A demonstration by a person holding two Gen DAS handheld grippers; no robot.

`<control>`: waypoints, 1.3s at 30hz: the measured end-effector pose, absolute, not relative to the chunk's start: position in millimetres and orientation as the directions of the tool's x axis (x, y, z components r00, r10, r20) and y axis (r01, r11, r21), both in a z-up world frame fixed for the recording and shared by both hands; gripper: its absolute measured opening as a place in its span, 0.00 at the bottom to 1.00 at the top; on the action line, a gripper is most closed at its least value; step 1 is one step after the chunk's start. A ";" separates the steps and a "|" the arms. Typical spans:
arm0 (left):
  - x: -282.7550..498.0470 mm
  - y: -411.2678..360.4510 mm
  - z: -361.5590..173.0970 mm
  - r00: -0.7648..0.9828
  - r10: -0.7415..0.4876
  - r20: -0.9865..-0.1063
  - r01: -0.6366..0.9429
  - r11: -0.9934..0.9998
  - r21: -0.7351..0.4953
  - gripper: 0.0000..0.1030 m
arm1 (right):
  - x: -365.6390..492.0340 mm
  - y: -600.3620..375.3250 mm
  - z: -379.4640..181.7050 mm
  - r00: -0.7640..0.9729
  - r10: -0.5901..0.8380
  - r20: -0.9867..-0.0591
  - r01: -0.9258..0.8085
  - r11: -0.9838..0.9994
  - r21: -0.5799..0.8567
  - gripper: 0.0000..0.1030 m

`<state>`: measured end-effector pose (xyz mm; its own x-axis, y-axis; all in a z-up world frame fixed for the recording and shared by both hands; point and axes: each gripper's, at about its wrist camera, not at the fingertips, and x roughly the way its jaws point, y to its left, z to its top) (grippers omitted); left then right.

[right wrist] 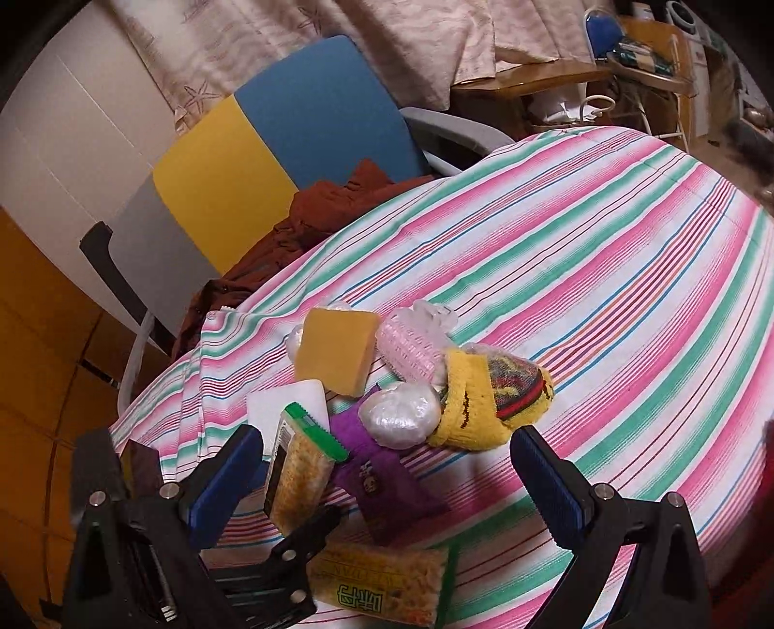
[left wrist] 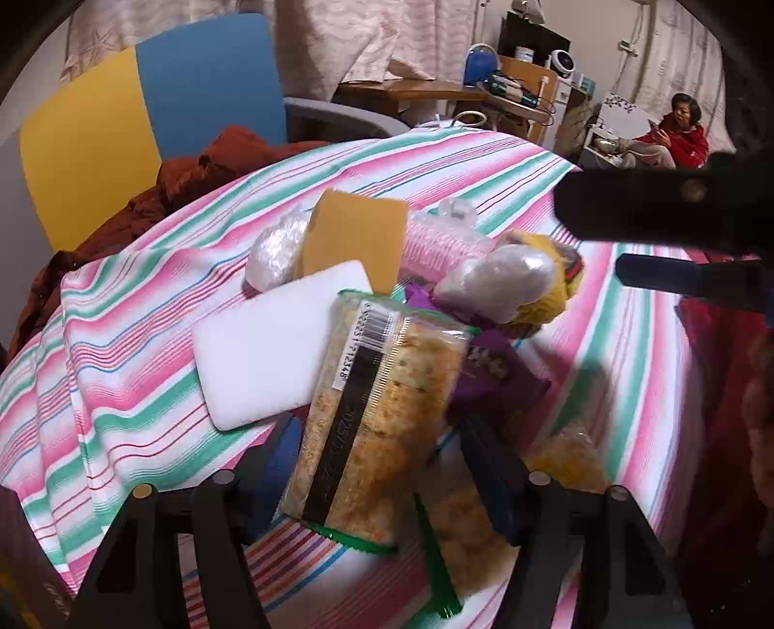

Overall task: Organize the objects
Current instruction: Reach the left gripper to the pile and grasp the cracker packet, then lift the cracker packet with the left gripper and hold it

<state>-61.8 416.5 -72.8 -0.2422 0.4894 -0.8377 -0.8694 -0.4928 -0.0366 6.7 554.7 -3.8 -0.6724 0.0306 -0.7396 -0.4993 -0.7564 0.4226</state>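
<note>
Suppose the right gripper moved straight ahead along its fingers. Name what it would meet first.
Most likely the purple packet lying between the open fingers of the right gripper, with the white wrapped bundle and yellow knitted slipper just behind. Depth is unclear in this fisheye view.

A striped cloth [right wrist: 604, 271] carries sponges [right wrist: 336, 351], wrapped bundles, cracker packs.

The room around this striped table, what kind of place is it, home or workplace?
Most likely a lived-in home room. A striped tablecloth covers the table, patterned curtains hang behind, a cluttered wooden desk stands at the back, and a person in red sits relaxed with a phone.
</note>
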 end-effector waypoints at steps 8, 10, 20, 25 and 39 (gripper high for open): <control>-62.0 413.9 -75.8 -0.230 0.506 -0.831 -0.868 -0.493 -0.060 0.52 | 4.3 553.1 -4.6 -0.665 0.036 -0.746 -0.499 -0.764 0.408 1.00; -59.1 409.1 -74.3 -0.228 0.516 -0.826 -0.866 -0.496 -0.070 0.52 | 4.1 553.4 -5.0 -0.663 0.038 -0.747 -0.502 -0.764 0.406 1.00; -46.8 356.2 -66.4 -0.221 0.532 -0.817 -0.806 -0.572 -0.154 0.51 | 4.2 555.0 -5.5 -0.660 0.048 -0.749 -0.512 -0.759 0.403 1.00; -42.2 321.1 -60.7 -0.222 0.515 -0.828 -0.757 -0.626 -0.186 0.51 | 5.4 556.2 -5.1 -0.661 0.057 -0.748 -0.519 -0.755 0.401 1.00; -37.0 328.3 -83.4 -0.319 0.419 -0.850 -0.753 -0.657 -0.042 0.47 | 5.1 556.0 -5.0 -0.645 0.094 -0.758 -0.539 -0.759 0.365 1.00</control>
